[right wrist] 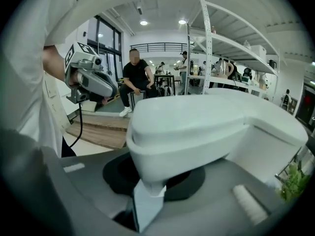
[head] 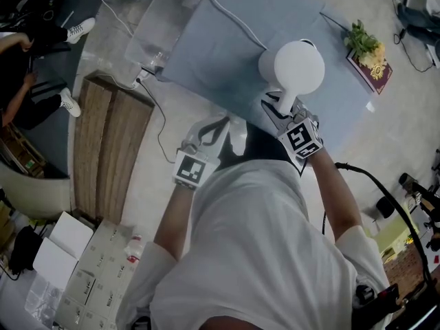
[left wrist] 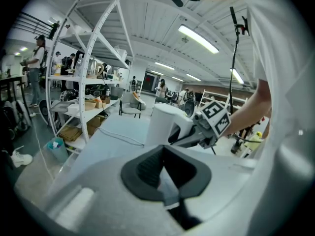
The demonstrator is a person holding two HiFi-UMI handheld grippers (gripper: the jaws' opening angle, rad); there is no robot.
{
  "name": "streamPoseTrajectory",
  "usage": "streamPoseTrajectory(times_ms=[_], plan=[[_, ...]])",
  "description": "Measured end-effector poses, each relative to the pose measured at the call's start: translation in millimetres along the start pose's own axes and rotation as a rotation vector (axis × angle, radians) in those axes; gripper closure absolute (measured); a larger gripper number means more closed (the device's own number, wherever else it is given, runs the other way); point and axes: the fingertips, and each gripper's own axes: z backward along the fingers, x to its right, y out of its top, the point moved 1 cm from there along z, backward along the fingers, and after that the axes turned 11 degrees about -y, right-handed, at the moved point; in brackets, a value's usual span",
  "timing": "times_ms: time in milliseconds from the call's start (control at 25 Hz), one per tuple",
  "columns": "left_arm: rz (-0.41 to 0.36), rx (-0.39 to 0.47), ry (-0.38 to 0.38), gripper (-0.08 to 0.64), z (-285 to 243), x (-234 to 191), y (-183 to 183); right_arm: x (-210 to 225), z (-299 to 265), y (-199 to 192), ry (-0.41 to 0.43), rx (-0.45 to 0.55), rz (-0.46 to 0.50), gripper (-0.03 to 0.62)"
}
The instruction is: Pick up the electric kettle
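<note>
As the head view looks down over a white shirt, the left forearm runs forward toward 12 o'clock from a short sleeve. The left gripper (head: 221, 124) hangs just short of the near edge of the table (head: 227, 53), close to the picture's middle. Its claw is pressed together on nothing; in the left gripper view the dark pads meet with only air ahead.

To the right, the right forearm slants up toward 1 o'clock, wrist bent down. The right gripper (head: 278, 108) pinches the handle of the electric kettle (head: 300, 67) — in the right gripper view the white handle fills the space between the jaws. The kettle sits at about 1 o'clock over the grey-blue table cover, its round white lid shut and turned toward the camera. Whether its foot rests on the cover or hangs just above it cannot be told. A pale cable (head: 234, 19) crosses the cover toward it from 12 o'clock.

Of the containers, stacked cartons (head: 86, 284) lie at 7 o'clock on the floor, all closed. A clear plastic bin (head: 155, 26) stands at 11 o'clock against the table's left edge — its contents cannot be made out. At 2 o'clock, yellow flowers (head: 364, 43) with green leaves lie on a dark red slab (head: 378, 78). In the left gripper view a small teal bin (left wrist: 55, 149) at 8 o'clock holds something pale.
</note>
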Motion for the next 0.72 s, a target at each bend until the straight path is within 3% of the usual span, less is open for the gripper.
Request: streamPoseTrajectory(times_ms=[240,720], plan=[[-0.013,0.001,0.005,0.560,0.1,-1.6,6.5,9.7,1.9,19.7,-0.017,0.062,0.053,0.511],[-0.016,0.017,-0.007,0.560,0.1,0.3,13.6,11.0,11.4,46.1,-0.012,0.102,0.050,0.511]])
